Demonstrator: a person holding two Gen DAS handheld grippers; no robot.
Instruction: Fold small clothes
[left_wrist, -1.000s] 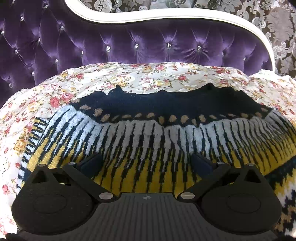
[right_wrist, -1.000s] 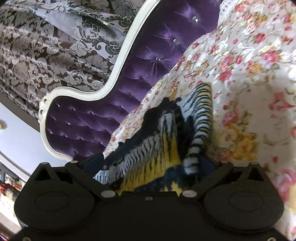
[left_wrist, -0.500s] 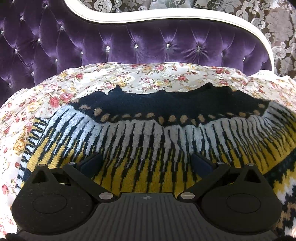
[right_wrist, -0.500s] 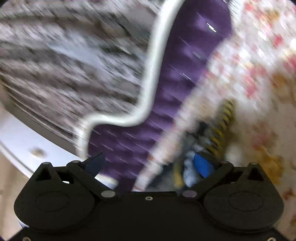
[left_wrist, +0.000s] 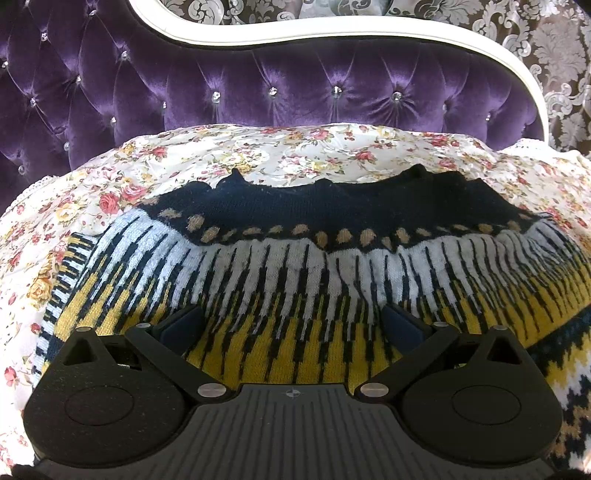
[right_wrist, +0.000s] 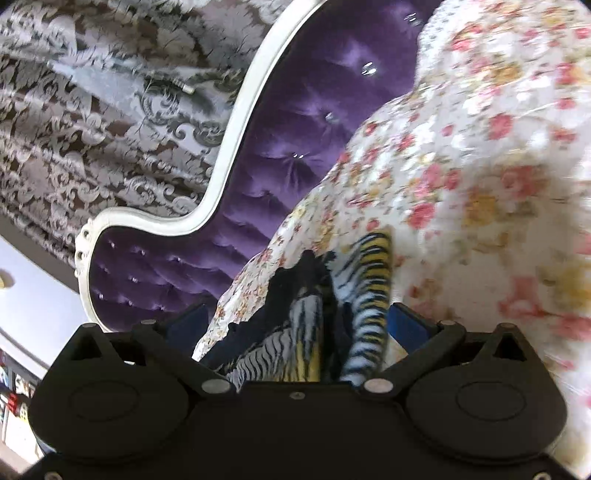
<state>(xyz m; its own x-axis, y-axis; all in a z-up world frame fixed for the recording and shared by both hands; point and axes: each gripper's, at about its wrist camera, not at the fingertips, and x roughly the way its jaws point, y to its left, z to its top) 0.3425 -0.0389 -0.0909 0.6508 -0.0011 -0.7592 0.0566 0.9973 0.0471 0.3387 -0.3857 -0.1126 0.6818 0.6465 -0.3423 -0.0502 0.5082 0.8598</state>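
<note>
A knitted sweater (left_wrist: 295, 266) with navy, white and yellow pattern lies spread on the floral bedspread (left_wrist: 258, 155). My left gripper (left_wrist: 291, 325) is open, its fingers wide apart and resting low over the yellow part of the sweater, gripping nothing. In the right wrist view the sweater (right_wrist: 314, 317) shows edge-on, with a striped part at its right side. My right gripper (right_wrist: 295, 325) is open, with the fabric lying between its spread fingers.
A purple tufted headboard (left_wrist: 295, 85) with a white frame (left_wrist: 332, 33) stands right behind the bedspread. Patterned grey wallpaper (right_wrist: 92, 92) is behind it. The bedspread (right_wrist: 480, 147) stretches to the right of the right gripper.
The left gripper has stayed still over the sweater. The right gripper swung quickly, blurring its view, and now sits a little further back from the sweater, still open.
</note>
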